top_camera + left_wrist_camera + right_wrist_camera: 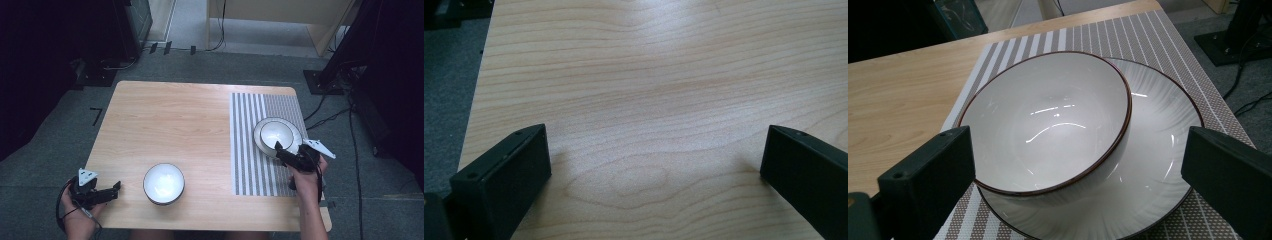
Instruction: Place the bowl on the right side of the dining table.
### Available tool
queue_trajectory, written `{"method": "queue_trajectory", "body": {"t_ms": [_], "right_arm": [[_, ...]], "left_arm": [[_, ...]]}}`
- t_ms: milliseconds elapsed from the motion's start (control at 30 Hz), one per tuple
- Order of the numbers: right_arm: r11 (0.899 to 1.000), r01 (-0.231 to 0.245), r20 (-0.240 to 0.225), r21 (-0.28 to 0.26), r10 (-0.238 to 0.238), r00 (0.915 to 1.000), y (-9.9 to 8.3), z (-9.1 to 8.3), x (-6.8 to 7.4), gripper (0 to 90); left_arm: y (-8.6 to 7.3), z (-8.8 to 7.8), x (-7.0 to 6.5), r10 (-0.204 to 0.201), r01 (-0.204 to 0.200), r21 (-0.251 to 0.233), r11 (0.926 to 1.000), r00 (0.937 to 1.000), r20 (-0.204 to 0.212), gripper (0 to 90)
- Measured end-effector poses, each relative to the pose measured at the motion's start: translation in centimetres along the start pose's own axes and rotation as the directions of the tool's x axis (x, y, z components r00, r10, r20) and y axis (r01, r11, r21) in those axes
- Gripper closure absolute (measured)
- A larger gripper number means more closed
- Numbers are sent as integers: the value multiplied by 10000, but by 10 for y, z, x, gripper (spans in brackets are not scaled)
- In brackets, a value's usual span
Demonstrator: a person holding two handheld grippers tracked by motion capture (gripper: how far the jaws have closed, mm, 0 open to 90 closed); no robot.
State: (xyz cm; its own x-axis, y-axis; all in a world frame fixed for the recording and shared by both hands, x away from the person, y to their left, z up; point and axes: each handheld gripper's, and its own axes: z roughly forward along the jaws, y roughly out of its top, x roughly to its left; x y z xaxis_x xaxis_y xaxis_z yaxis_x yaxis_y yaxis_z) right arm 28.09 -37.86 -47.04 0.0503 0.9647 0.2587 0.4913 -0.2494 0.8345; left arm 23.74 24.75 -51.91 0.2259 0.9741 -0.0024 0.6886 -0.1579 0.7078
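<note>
Glossy white bowl with a thin dark-brown rim [1048,125] sitting in a white dark-rimmed plate [1158,170] on a brown-and-white striped placemat [1158,40].
The bowl lies just ahead of the right tool [1075,170], whose jaws stand wide apart either side of it. A second white bowl [164,183] rests on the pale wooden counter [649,75] near the left tool [654,160], also spread open over bare wood.

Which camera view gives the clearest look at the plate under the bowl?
The right gripper view: the plate sits close, its rim and ribbed surface plain beneath the bowl. The high view shows it small on the striped mat. The left gripper view faces bare table.
</note>
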Motion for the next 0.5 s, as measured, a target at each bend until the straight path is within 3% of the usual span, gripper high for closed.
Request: {"method": "queue_trajectory", "body": {"t_ms": [500], "right_arm": [[9999, 29, 57, 115, -30, 10000, -18, -12, -5, 6]], "left_arm": [[0, 0, 0, -8, 8, -8, 10000, 10000, 20, 0]]}}
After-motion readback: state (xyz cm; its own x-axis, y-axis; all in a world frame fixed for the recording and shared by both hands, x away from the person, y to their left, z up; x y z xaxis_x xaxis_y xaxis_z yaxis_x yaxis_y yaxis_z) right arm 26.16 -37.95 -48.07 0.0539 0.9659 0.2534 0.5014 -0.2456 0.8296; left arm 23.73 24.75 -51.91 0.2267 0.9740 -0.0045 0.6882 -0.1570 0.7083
